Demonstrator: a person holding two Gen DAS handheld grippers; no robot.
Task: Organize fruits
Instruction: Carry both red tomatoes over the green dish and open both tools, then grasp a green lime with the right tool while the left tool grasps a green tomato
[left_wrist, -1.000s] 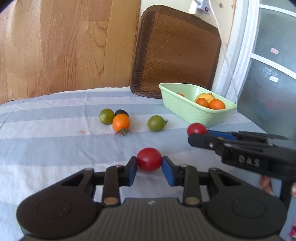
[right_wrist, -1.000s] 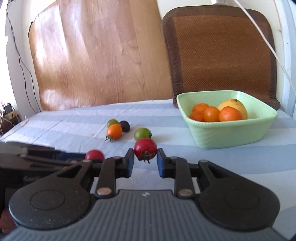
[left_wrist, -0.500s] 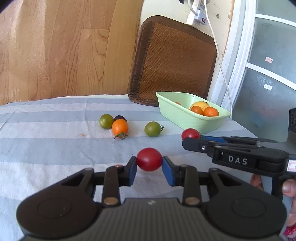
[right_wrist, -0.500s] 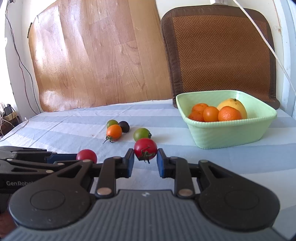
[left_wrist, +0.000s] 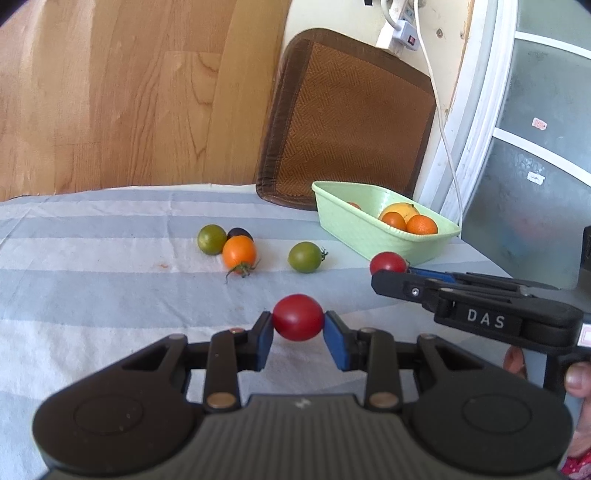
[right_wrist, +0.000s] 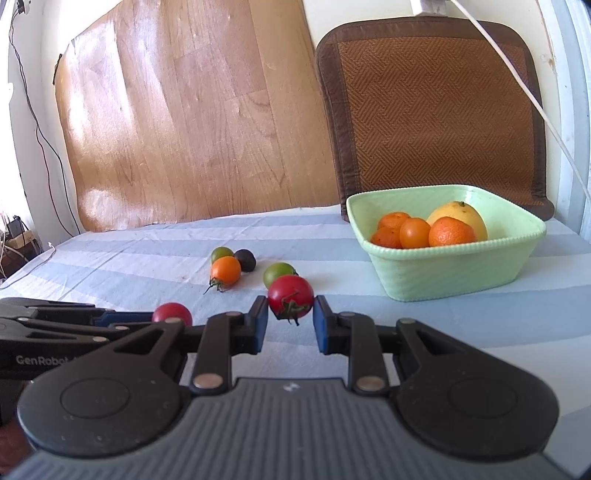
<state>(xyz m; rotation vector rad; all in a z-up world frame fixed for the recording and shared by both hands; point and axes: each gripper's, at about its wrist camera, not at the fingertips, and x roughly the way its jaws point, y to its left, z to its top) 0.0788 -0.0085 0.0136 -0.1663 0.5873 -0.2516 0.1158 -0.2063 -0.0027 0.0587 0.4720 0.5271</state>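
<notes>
Left gripper (left_wrist: 298, 328): smooth red tomato (left_wrist: 298, 322) clamped | Right gripper (right_wrist: 290, 320): stemmed red tomato (right_wrist: 290, 301) clamped | Green bowl (right_wrist: 458, 273): oranges (right_wrist: 424, 232) contained, beyond right gripper.

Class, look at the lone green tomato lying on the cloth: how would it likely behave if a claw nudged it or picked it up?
The green tomato is round and smooth, so a nudge would probably roll it across the cloth. Its glossy skin may slip in a loose pinch. It looks small, so likely light, and a hard squeeze might bruise it.
</notes>
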